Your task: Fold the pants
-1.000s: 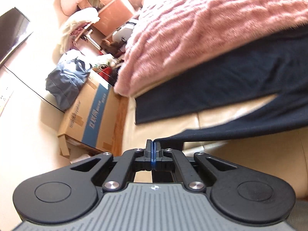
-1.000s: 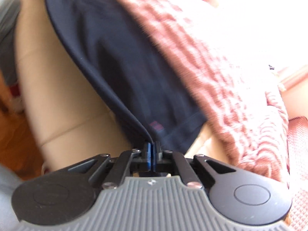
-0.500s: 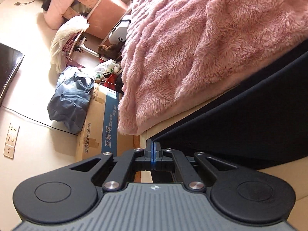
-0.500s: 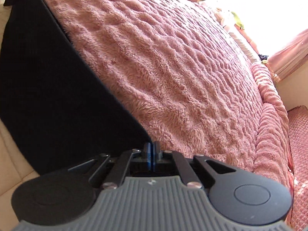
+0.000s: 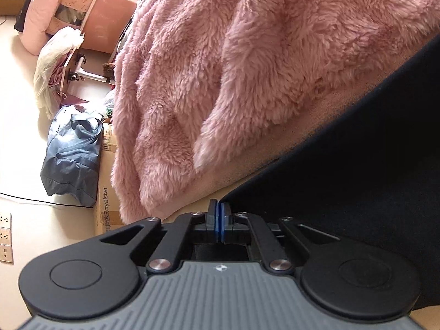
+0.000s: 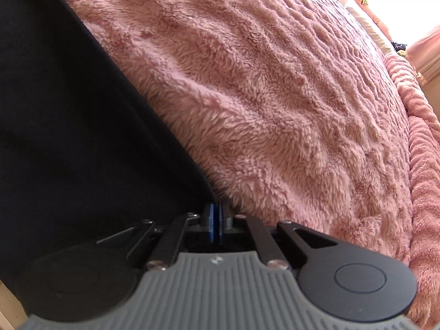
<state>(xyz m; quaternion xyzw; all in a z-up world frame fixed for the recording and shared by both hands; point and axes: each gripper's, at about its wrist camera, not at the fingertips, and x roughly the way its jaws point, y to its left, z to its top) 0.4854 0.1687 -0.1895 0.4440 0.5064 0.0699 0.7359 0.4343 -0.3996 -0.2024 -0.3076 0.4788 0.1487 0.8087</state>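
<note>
The dark navy pants (image 5: pixel 357 170) fill the right side of the left wrist view and the left side of the right wrist view (image 6: pixel 71 126). My left gripper (image 5: pixel 219 221) is shut on a corner of the pants. My right gripper (image 6: pixel 217 220) is shut on another edge of the pants. Both hold the fabric close against the fluffy pink blanket (image 5: pixel 247 68) on the bed, which also shows in the right wrist view (image 6: pixel 275 96). The rest of the pants is out of view.
Left of the bed in the left wrist view are a cardboard box (image 5: pixel 106 206), a blue-grey bag (image 5: pixel 71 154), a white plastic bag (image 5: pixel 52 68), a pink round container (image 5: pixel 90 11) and wall sockets (image 5: pixel 5 236). A strip of tan mattress (image 6: pixel 7 302) shows bottom left.
Both grippers have carried the pants edge up from the tan mattress side toward the pink blanket. The blanket now fills most of both views, and the pants hang closer to the cameras.
</note>
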